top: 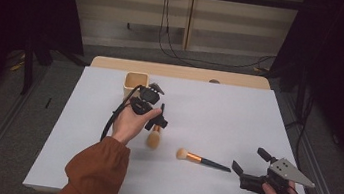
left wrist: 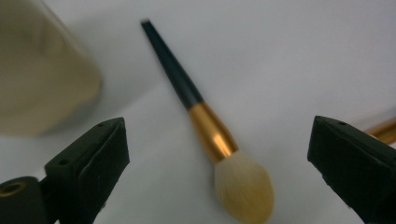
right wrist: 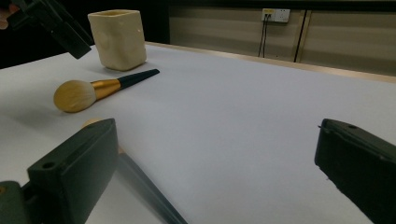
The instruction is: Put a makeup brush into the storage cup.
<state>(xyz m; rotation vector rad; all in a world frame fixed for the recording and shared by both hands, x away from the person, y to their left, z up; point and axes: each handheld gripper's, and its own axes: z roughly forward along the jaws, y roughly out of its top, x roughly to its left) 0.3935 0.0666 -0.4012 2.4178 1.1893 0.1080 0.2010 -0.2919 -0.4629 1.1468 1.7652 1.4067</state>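
White table [top: 219, 108] is lying below; I am holding my left gripper [top: 153, 116] wide above a brush [left wrist: 210, 135], right gripper [top: 245, 173] wide too.

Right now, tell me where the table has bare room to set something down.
Free: the whole stretch right of the cup, up to the far edge, above the smaller brush; also the near-left corner. Crowded: around the left gripper, the larger brush and cup.

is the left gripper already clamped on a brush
No, the left gripper is open, its jaws wide apart on either side of the brush lying on the table.
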